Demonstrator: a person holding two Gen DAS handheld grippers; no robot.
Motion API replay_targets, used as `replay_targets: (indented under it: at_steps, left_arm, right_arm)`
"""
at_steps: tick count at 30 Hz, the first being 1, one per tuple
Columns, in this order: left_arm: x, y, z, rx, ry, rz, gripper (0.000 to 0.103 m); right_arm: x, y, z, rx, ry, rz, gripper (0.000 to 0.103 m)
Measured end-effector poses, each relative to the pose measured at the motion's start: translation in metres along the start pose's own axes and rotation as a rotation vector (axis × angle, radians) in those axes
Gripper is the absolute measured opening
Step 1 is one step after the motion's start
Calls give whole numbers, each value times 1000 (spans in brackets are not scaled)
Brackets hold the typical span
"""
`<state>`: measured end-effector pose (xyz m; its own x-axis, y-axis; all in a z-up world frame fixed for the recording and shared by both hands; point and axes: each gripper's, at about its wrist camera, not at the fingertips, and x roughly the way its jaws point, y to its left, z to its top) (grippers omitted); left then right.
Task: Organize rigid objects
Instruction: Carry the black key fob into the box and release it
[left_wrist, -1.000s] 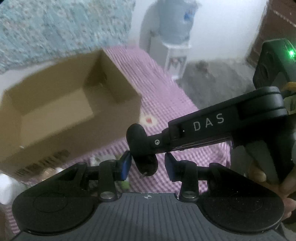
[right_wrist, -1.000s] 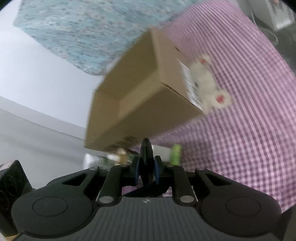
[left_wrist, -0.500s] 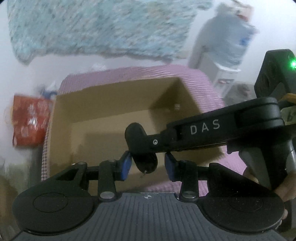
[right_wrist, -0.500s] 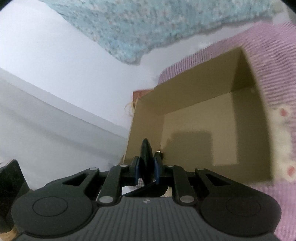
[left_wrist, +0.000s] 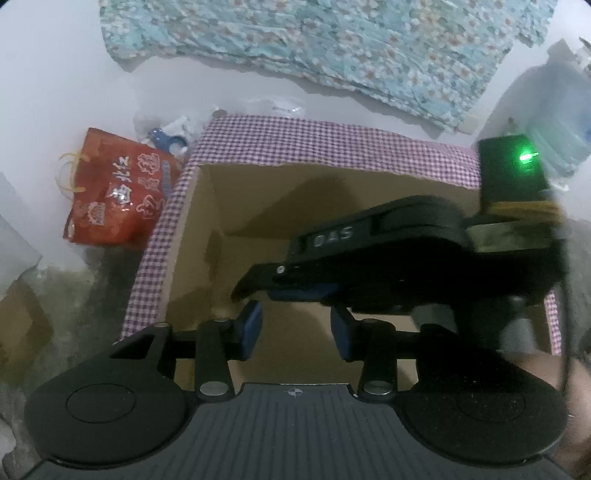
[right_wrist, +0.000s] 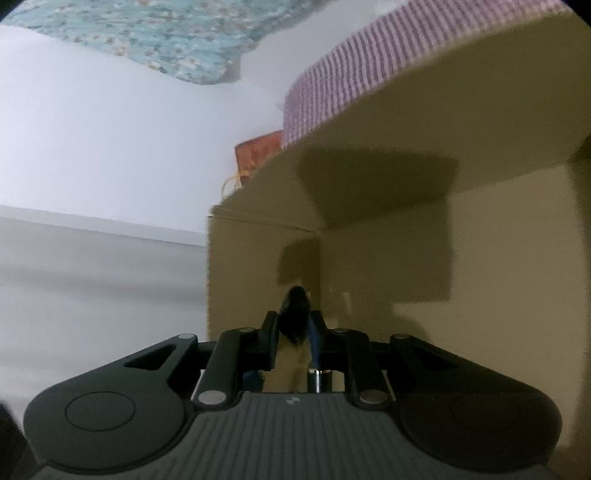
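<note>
Right gripper (right_wrist: 293, 332) clamped on black object (right_wrist: 294, 317) over cardboard box (left_wrist: 207, 258) for drop-in; left gripper (left_wrist: 295, 330) opening, holding nothing.

Red bag (left_wrist: 114, 199) on floor, floral cloth (left_wrist: 332, 48) on wall

Blurred: dark object (right_wrist: 294, 314) between right gripper (right_wrist: 293, 334) pads, kind unreadable. Covers much of cardboard box (left_wrist: 236, 206) floor in left view. Red bag (right_wrist: 258, 155) half hidden behind box wall.
</note>
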<state>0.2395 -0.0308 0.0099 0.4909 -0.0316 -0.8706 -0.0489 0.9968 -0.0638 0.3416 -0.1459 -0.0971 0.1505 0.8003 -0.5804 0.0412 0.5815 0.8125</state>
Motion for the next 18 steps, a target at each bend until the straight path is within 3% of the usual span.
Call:
replay_targets:
  at_steps: [8, 18]
  left_arm:
    - [-21, 5, -7, -18, -32, -36, 41]
    - [-82, 1, -31, 4, -116, -151, 44]
  right_arm:
    - [-12, 7, -2, 16, 5, 36, 20]
    - [-112, 17, -40, 4, -91, 149, 21]
